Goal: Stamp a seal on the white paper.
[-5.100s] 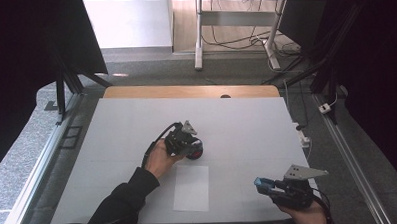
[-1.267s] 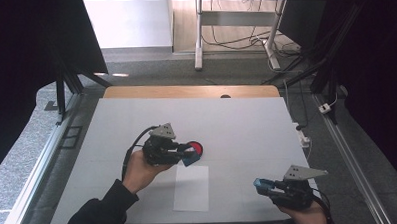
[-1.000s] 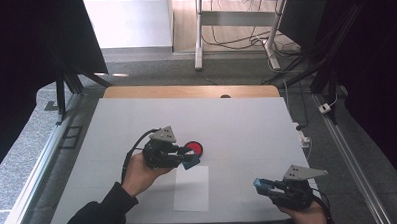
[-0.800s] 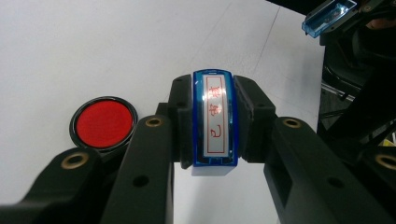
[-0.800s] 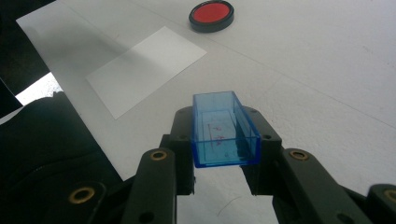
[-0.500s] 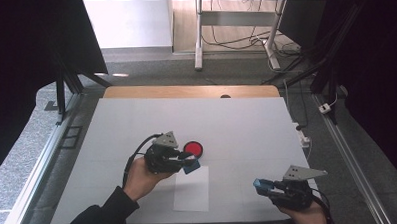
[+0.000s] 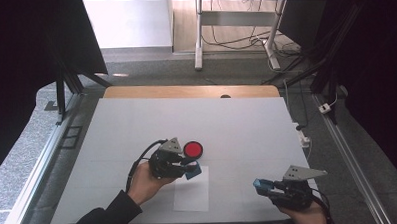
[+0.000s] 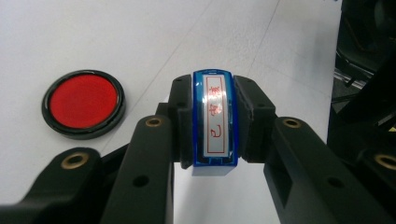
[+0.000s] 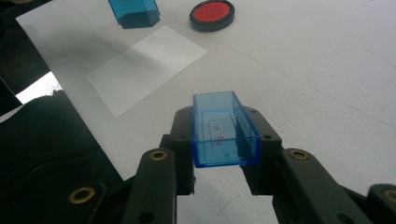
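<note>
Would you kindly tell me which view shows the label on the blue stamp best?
The left gripper view: the blue stamp sits close up between the jaws, its label with red characters facing the camera. The high view shows it small; the right gripper view shows its blue body from afar.

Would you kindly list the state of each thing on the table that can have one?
Left gripper: shut on the stamp.
Stamp: uncapped, held above the table.
Right gripper: shut on the stamp cap.
Stamp cap: off, hollow side outward.
Ink pad: open, red surface exposed.
Paper sheet: flat, unmarked.

Daylight pours in from the far side, washing my white table (image 7: pixel 237 120) bright while the edges sit black. My close-ups look soft, with faint shadows.
</note>
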A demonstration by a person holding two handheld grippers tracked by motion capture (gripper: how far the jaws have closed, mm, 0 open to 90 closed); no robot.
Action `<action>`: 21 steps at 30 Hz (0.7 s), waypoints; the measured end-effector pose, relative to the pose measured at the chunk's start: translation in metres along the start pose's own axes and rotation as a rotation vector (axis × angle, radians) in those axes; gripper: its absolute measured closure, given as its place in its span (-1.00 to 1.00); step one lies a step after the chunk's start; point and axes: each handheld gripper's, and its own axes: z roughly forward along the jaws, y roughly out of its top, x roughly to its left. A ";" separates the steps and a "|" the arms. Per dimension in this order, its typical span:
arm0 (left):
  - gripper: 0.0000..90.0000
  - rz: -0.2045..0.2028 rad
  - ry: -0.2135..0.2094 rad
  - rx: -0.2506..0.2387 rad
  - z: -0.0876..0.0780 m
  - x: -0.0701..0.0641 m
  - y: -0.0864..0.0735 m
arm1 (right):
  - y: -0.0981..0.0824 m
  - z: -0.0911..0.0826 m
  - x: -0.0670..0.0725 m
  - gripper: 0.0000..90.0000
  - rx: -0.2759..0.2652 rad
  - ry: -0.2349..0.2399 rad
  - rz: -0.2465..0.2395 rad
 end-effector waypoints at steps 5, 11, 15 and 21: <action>0.57 -0.003 -0.001 0.014 0.006 -0.001 -0.004 | 0.000 0.000 0.000 0.52 -0.002 0.003 -0.001; 0.57 -0.010 0.004 0.038 0.015 -0.001 -0.011 | 0.000 0.000 0.000 0.52 -0.001 0.003 -0.001; 0.57 -0.008 0.005 0.056 0.020 -0.002 -0.014 | 0.000 0.000 0.000 0.52 0.000 -0.001 0.001; 0.57 -0.005 0.013 0.077 0.028 -0.003 -0.019 | 0.000 0.000 0.000 0.52 0.000 -0.005 0.003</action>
